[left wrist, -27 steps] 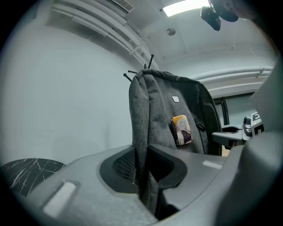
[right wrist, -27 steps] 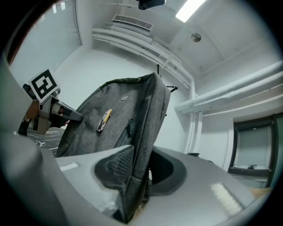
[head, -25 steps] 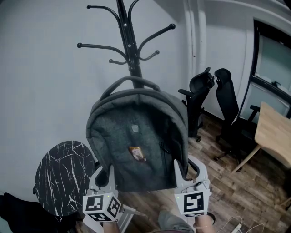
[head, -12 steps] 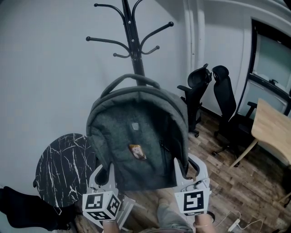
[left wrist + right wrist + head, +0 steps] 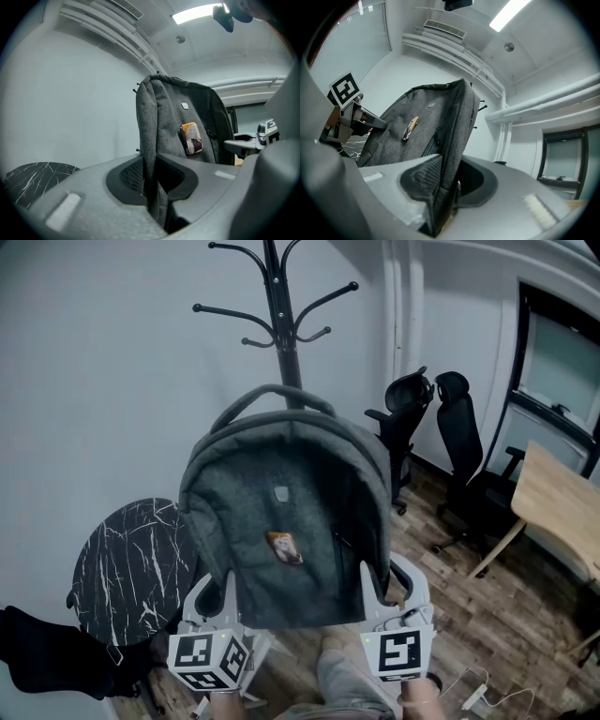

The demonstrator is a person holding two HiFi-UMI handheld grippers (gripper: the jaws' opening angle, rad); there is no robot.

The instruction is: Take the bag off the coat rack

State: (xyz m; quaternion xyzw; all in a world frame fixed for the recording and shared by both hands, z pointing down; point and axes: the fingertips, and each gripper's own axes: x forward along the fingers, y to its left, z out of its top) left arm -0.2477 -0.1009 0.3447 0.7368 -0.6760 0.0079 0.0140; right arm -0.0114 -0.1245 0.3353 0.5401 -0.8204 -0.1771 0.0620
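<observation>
Left gripper [image 5: 216, 598] and right gripper [image 5: 390, 589] point level, side by side, each with jaws clamped on the bag [image 5: 281, 512].

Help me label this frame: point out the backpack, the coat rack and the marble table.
backpack [image 5: 281, 512]: head view, middle of its grey front.
coat rack [image 5: 283, 334]: head view, pole below the hooks.
marble table [image 5: 122, 568]: head view, bare black top.

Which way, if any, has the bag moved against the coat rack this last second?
Yes. The bag has pulled back from the coat rack, toward the camera; more bare pole shows above its handle.
</observation>
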